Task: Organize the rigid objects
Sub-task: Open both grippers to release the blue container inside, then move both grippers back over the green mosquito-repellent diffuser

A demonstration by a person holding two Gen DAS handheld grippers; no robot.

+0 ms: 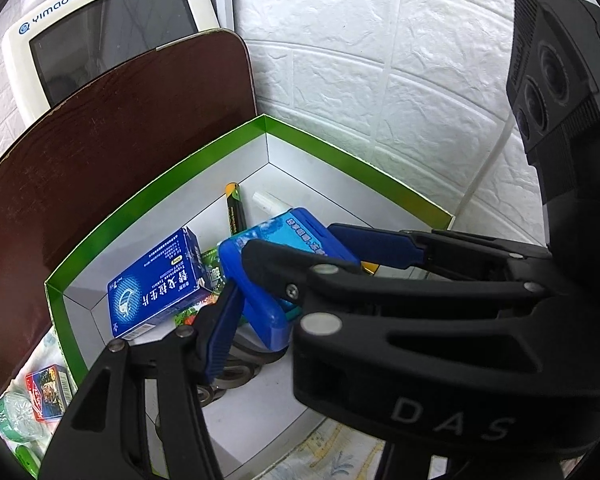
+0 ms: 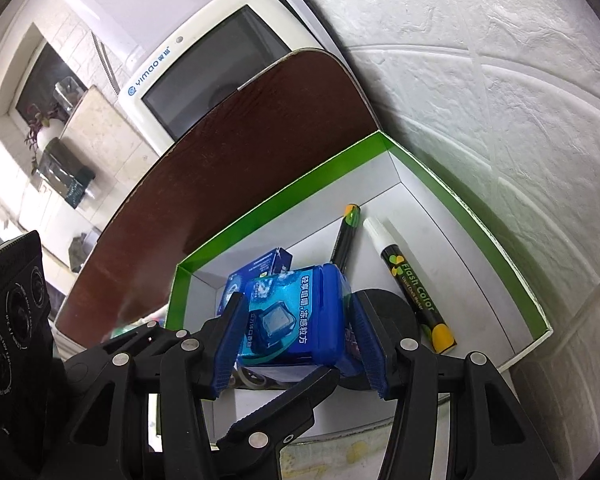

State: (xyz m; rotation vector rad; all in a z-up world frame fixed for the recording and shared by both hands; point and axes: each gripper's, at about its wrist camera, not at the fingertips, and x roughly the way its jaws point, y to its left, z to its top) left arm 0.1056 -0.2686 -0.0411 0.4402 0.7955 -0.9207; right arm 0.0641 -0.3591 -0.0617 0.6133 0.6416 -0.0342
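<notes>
Both grippers, left [image 1: 288, 276] and right [image 2: 300, 340], have their fingers closed partway on one blue plastic container [image 2: 296, 316] (Chinese label), held over a green-rimmed box [image 2: 460, 200].

A white brick-patterned wall [image 1: 380, 60] stands behind the work area, with a thin white cable [image 1: 485, 172] running down it on the right. A cream-cased appliance marked YIMAO [image 2: 204, 76], with a dark front panel, stands against that wall, and a dark brown board with rounded corners [image 1: 132, 140] leans upright in front of it, covering its lower part. A pale cloth with a faded floral print [image 1: 340, 452] covers the surface below, and further back in the room a jar and a small plant [image 2: 40, 124] sit on a shelf.
</notes>
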